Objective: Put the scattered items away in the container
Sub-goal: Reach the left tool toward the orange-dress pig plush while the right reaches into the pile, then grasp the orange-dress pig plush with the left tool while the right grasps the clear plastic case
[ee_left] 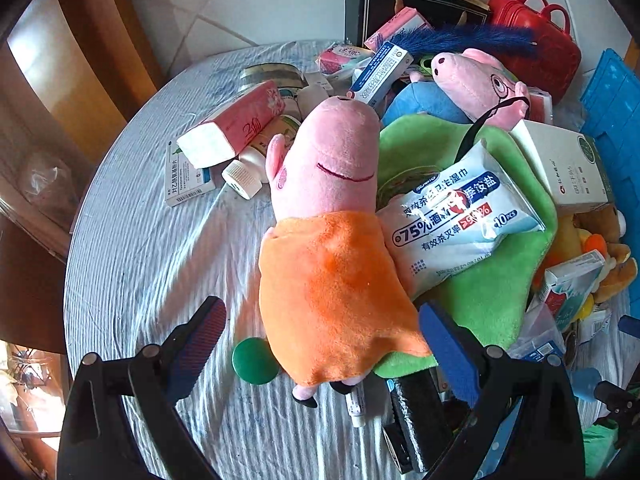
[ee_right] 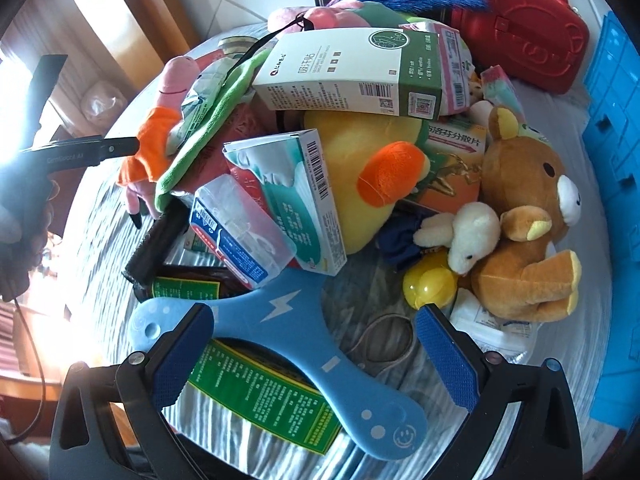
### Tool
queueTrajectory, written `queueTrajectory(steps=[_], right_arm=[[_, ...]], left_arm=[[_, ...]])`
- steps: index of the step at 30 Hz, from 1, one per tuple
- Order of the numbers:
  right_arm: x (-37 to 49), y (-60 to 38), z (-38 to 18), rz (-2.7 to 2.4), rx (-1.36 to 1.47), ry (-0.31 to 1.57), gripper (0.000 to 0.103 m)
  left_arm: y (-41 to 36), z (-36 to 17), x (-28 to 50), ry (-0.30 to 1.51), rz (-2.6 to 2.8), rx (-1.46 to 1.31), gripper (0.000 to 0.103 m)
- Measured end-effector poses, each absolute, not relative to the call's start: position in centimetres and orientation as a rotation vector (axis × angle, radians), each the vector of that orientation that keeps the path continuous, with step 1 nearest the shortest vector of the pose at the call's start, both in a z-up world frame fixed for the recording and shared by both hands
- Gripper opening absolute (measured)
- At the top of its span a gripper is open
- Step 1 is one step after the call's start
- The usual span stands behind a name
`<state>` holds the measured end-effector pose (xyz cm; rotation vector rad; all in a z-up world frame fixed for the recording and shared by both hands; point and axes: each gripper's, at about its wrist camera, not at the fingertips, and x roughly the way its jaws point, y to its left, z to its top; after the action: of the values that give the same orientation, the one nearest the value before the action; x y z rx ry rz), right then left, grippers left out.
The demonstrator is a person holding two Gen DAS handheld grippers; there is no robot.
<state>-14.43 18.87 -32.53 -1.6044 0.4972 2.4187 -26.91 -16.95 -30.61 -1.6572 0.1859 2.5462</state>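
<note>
Nearest the left wrist camera, the left gripper (ee_left: 322, 340) has its jaws spread wide on either side of the pink pig plush in an orange dress (ee_left: 320, 216), pinching nothing; a green disc (ee_left: 254, 361) lies just beside the dress hem on the wrinkled pale tablecloth (ee_left: 152, 272). Likewise spread and empty, the right gripper (ee_right: 314, 354) straddles a light-blue boomerang-shaped toy (ee_right: 304, 344), which rests on a green-labelled packet (ee_right: 260, 396).

By the look of it, tidying has barely begun: the blue plastic crate (ee_right: 612, 184), seemingly the container, stands at the table's right edge beyond the brown bear plush (ee_right: 528, 216), and nothing can be seen inside it, though its interior is mostly out of view; piled beside the pig are a wet-wipes pack (ee_left: 456, 220), a green cloth (ee_left: 492, 292), a second pig plush with glasses (ee_left: 480, 84), tissue packs, medicine boxes and a red handbag (ee_left: 536, 40); near the bear, a yellow duck plush (ee_right: 372, 172) and a white-and-green box (ee_right: 352, 72) remain. Nearly everything seems left to move.
</note>
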Motion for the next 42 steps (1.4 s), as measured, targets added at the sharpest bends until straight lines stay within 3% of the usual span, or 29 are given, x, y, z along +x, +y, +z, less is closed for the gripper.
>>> queueTrajectory(steps=[15, 25, 32, 34, 36, 40, 41, 42], right_arm=[[-20.0, 16.0, -34.3, 2.482, -1.648, 0.47, 0.103], [-22.2, 13.9, -36.7, 2.446, -1.67, 0.399, 0.103], [-23.3, 11.9, -37.6, 2.351, -1.659, 0.229, 0.103], [-23.5, 11.6, -37.8, 2.306, -1.638, 0.196, 0.099], [-23.5, 11.7, -37.4, 2.285, -1.601, 0.221, 0.083], [-23.2, 11.7, -36.9, 2.303, -1.589, 0.241, 0.076], [-23.1, 11.8, -36.7, 2.308, -1.589, 0.245, 0.071], [-23.0, 11.8, -36.5, 2.322, -1.587, 0.252, 0.052]], left_arm=[[-16.9, -37.0, -29.9, 0.123, 2.461, -1.769, 0.099], [-16.5, -36.8, -29.6, 0.168, 2.465, -1.697, 0.079], [-17.1, -36.3, -29.0, 0.165, 2.46, -1.684, 0.075], [-17.1, -36.2, -28.8, 0.164, 2.461, -1.685, 0.075], [-17.3, -36.0, -28.6, 0.163, 2.463, -1.684, 0.074], [-17.6, -35.6, -28.2, 0.155, 2.467, -1.675, 0.073], [-17.8, -35.5, -28.1, 0.149, 2.469, -1.674, 0.073], [-18.0, -35.3, -27.9, 0.14, 2.472, -1.673, 0.072]])
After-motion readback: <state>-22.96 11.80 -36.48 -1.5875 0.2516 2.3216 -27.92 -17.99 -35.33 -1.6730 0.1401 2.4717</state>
